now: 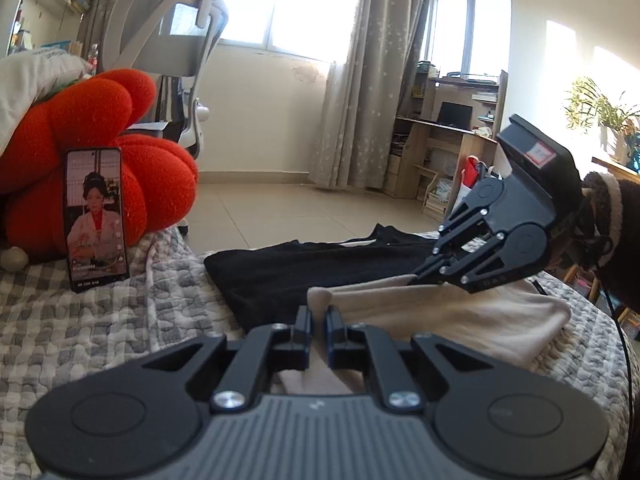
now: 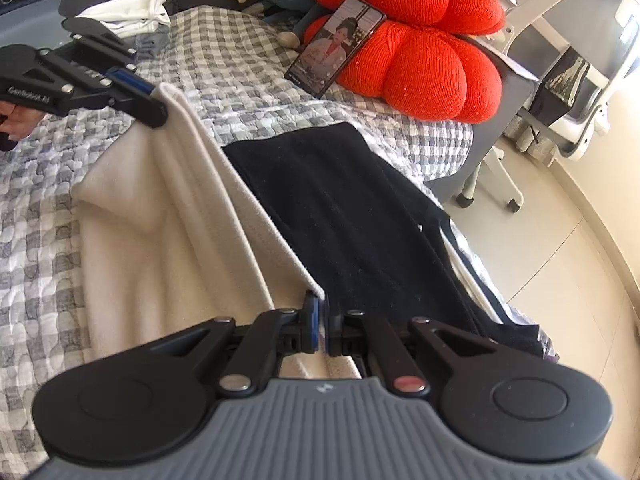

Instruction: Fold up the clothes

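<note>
A cream garment (image 2: 160, 216) lies on the checked bedspread (image 2: 224, 56), partly lifted along one edge. A black garment (image 2: 340, 200) lies flat beside it, toward the bed's edge. My left gripper (image 1: 319, 312) is shut on one corner of the cream garment (image 1: 460, 308); it also shows in the right wrist view (image 2: 160, 110) at the far corner. My right gripper (image 2: 323, 308) is shut on the near corner of the same edge; it also shows in the left wrist view (image 1: 416, 278). The cloth edge is stretched between both grippers, raised slightly above the black garment (image 1: 320, 268).
A red plush cushion (image 2: 420, 48) sits at the head of the bed with a phone (image 2: 336, 48) leaning on it. A white office chair (image 2: 560, 80) stands beside the bed. Folded white clothes (image 2: 128, 14) lie at the back left. The bed edge drops to tiled floor on the right.
</note>
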The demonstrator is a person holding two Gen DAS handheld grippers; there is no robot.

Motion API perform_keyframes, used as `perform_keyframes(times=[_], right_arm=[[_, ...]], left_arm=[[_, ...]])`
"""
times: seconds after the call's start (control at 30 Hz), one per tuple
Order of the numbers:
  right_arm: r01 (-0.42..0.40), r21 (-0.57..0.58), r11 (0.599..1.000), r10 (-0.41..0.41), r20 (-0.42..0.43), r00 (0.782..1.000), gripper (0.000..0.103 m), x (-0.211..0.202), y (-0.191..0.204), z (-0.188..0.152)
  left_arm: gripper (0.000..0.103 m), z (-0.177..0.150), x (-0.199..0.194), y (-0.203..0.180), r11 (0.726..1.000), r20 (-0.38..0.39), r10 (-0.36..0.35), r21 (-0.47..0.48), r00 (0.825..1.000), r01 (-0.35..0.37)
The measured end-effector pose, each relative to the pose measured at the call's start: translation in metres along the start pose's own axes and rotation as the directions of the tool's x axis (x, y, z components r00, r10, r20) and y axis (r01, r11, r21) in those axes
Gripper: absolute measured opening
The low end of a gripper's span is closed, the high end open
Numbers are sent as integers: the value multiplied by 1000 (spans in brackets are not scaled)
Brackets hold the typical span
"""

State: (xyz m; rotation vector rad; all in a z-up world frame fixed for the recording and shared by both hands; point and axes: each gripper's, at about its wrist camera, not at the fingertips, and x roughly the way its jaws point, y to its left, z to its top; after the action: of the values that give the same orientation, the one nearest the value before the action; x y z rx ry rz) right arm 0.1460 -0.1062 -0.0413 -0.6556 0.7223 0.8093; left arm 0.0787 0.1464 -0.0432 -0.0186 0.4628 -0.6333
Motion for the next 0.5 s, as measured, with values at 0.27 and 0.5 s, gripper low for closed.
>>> perform_keyframes(times=[0.27,0.5], right_arm=[[-13,166,986,7,37,999,14,-18,-26,-13],[-69,195,978,69,8,998,24,-35,-27,-41]], left_arm=[[7,-4,45,40,981,-107,-45,-193,993,24],[17,-9,43,52,936,-78,-133,-337,988,100]])
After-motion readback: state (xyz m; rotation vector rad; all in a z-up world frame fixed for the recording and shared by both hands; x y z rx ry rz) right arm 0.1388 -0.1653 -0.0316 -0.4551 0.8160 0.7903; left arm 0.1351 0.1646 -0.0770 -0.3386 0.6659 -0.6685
